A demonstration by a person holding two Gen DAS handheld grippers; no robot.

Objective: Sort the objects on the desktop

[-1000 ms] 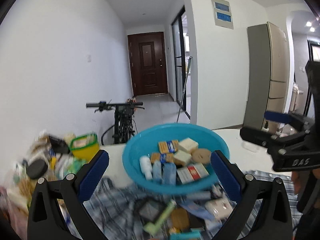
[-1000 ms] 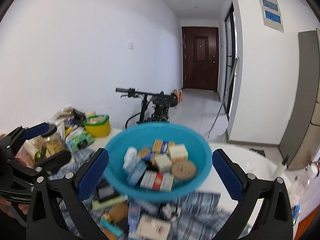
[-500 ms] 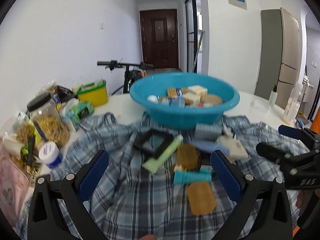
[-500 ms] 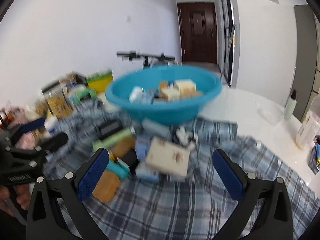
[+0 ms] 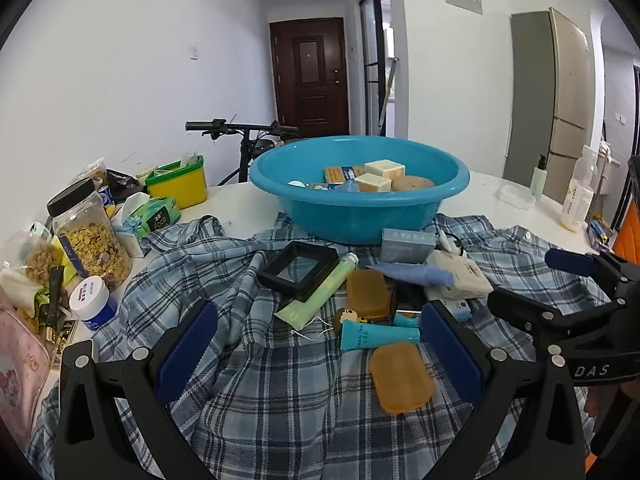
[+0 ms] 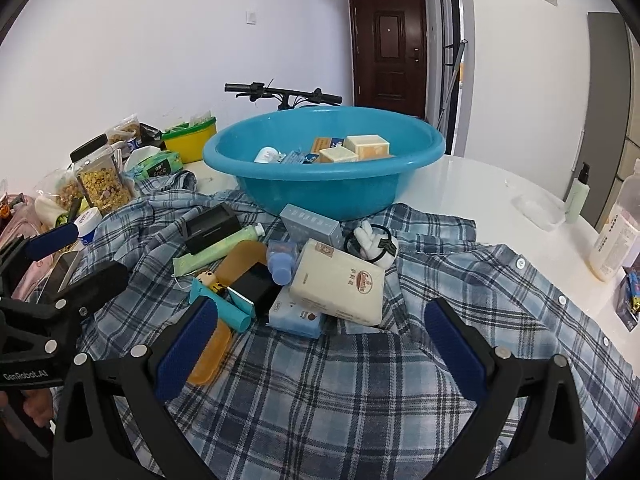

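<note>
Both grippers hover low over the pile with their fingers spread wide and nothing between them: the left gripper (image 5: pixel 318 344) is lined up on the amber soap bars and the teal tube (image 5: pixel 378 336), the right gripper (image 6: pixel 320 338) on the cream packet (image 6: pixel 340 282). The things to be sorted lie heaped on a plaid shirt (image 6: pixel 360 392) spread over the white counter (image 6: pixel 480 184), just in front of the blue basin (image 5: pixel 360 200), which already holds some boxes. The step in hand looks like choosing one item and closing on it. I would take a piece lying on top and free at its edges, such as the nearer amber soap (image 5: pixel 401 377), come straight down so that the fingers straddle its short side, and keep them off the cloth, since a pinched fold of shirt would drag the whole heap. By my count the pile holds two amber soaps, one teal tube, one pale green tube (image 5: pixel 316 295), one blue tube (image 5: pixel 416 274), one black square frame (image 5: pixel 298 274), one grey-blue box (image 5: pixel 407 240) and one cream packet. In the basin I can make out two cream boxes; the rest there is too crowded to count.
</note>
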